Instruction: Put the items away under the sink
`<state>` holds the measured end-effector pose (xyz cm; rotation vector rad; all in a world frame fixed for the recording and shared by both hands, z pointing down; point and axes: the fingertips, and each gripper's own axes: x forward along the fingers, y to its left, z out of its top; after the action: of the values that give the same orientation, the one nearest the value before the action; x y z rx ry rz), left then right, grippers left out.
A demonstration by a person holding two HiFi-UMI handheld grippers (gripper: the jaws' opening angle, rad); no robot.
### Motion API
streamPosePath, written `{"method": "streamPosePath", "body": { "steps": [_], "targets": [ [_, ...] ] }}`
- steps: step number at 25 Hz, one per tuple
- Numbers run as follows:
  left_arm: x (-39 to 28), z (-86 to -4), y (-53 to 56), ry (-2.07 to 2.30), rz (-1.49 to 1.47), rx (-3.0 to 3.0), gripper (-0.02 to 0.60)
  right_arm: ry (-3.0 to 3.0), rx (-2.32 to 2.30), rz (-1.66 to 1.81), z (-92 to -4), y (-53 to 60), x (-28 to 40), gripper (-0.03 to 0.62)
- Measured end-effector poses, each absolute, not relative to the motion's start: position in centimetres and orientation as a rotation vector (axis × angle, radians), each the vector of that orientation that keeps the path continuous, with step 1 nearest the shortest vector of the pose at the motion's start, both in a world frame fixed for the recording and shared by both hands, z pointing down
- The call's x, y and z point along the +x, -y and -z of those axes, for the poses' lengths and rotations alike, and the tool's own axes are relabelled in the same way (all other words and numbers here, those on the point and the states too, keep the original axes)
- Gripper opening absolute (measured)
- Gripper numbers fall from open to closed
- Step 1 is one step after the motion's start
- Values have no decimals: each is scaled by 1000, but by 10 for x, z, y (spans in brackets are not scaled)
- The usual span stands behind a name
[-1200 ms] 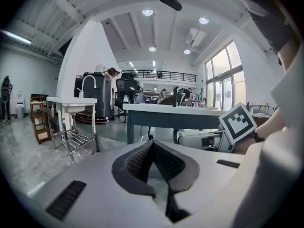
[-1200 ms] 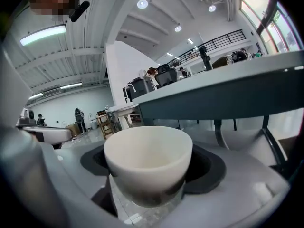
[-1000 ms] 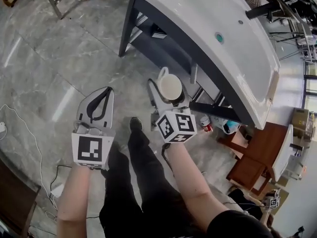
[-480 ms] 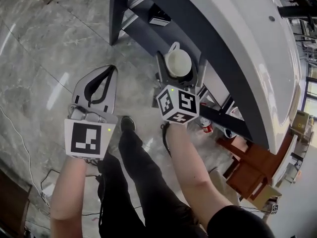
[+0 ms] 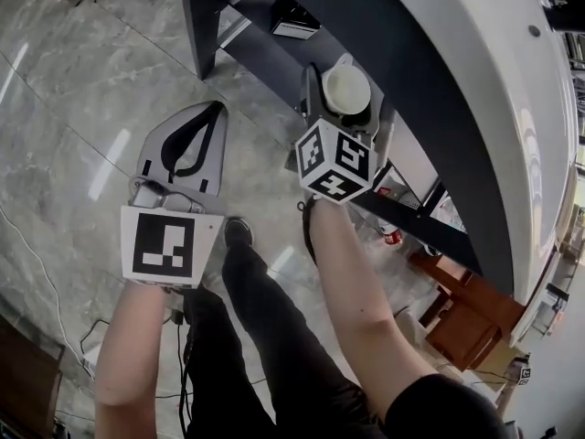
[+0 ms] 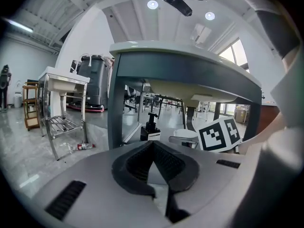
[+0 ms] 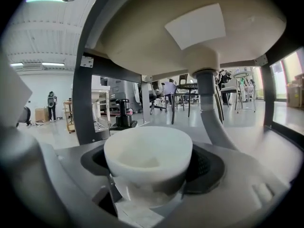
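Under the sink (image 5: pixel 494 108), right claw (image 5: pixel 346 106) grips a plain white cup (image 7: pixel 148 151); left claw (image 5: pixel 216 111) closed, empty.

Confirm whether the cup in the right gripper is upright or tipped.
Upright: the cup shows a level rim and its mouth faces up, the right gripper shut on its sides.
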<state>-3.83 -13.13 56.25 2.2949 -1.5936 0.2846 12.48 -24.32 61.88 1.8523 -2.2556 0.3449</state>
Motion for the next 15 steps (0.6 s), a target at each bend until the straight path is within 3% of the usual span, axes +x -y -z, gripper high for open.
{"method": "streamPosePath", "body": {
  "steps": [15],
  "targets": [
    [-37,-569,139,1586,-308,2284,8,2151,1992,-292,-624,281,140,406]
  ]
}}
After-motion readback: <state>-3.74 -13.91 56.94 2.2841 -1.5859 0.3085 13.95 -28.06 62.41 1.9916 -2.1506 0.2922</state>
